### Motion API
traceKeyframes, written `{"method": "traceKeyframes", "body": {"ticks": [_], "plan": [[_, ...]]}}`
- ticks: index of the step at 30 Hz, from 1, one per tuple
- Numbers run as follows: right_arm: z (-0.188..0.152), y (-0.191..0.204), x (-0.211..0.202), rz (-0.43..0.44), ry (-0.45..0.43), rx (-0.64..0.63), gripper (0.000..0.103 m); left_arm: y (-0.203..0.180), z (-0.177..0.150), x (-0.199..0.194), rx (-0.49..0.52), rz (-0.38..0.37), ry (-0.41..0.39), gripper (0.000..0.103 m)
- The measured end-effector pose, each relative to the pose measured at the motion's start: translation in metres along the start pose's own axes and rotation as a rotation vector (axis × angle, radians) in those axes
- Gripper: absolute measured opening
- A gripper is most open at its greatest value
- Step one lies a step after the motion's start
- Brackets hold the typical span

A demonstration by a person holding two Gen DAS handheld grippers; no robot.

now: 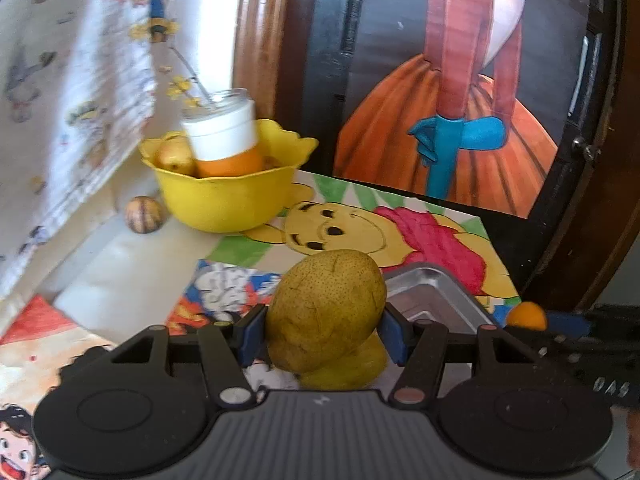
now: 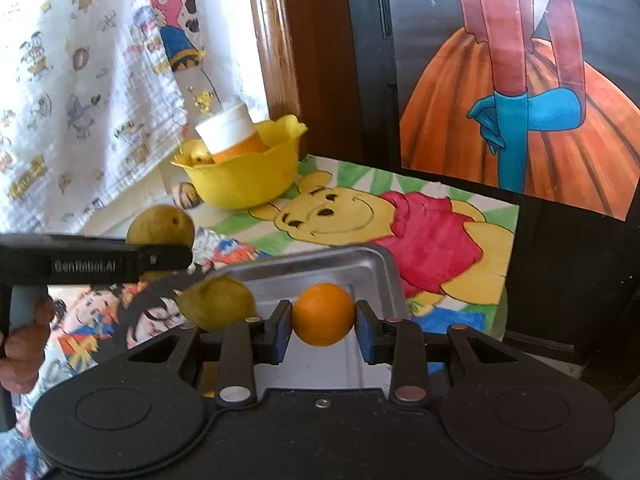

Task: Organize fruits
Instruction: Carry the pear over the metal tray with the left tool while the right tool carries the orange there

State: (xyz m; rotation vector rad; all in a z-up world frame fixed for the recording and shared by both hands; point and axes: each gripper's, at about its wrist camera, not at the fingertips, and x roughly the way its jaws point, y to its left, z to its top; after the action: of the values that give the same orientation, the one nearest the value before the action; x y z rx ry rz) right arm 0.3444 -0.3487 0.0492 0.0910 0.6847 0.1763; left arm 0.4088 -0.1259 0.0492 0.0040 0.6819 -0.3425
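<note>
My left gripper [image 1: 322, 338] is shut on a speckled yellow-green pear [image 1: 326, 310], held above the table; a second pear [image 1: 344, 368] lies just below it. My right gripper [image 2: 322, 332] is shut on an orange [image 2: 323, 314] over the metal tray [image 2: 360, 272]. That orange also shows in the left wrist view [image 1: 527, 316], beside the tray [image 1: 436, 296]. The held pear [image 2: 160, 224] and the second pear [image 2: 218, 302] show left of the tray. A yellow bowl [image 1: 228, 196] at the back holds an apple [image 1: 174, 156] and an orange-and-white jar [image 1: 224, 136].
A striped ball [image 1: 145, 214] lies left of the bowl. Cartoon pictures cover the table, with a Winnie the Pooh drawing [image 2: 380, 224] behind the tray. A printed cloth [image 2: 80, 80] hangs at the left. A painting [image 2: 540, 100] and a wooden frame stand behind.
</note>
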Motion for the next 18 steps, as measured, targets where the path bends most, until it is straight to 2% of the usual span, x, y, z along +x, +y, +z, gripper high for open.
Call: {"method": "traceKeyframes", "body": {"ticks": [18], "plan": [[-0.036, -0.017, 0.009, 0.014, 0.0, -0.093, 0.036, -0.056, -0.004, 0.045, 0.074, -0.083, 0.078, 0.063]]}}
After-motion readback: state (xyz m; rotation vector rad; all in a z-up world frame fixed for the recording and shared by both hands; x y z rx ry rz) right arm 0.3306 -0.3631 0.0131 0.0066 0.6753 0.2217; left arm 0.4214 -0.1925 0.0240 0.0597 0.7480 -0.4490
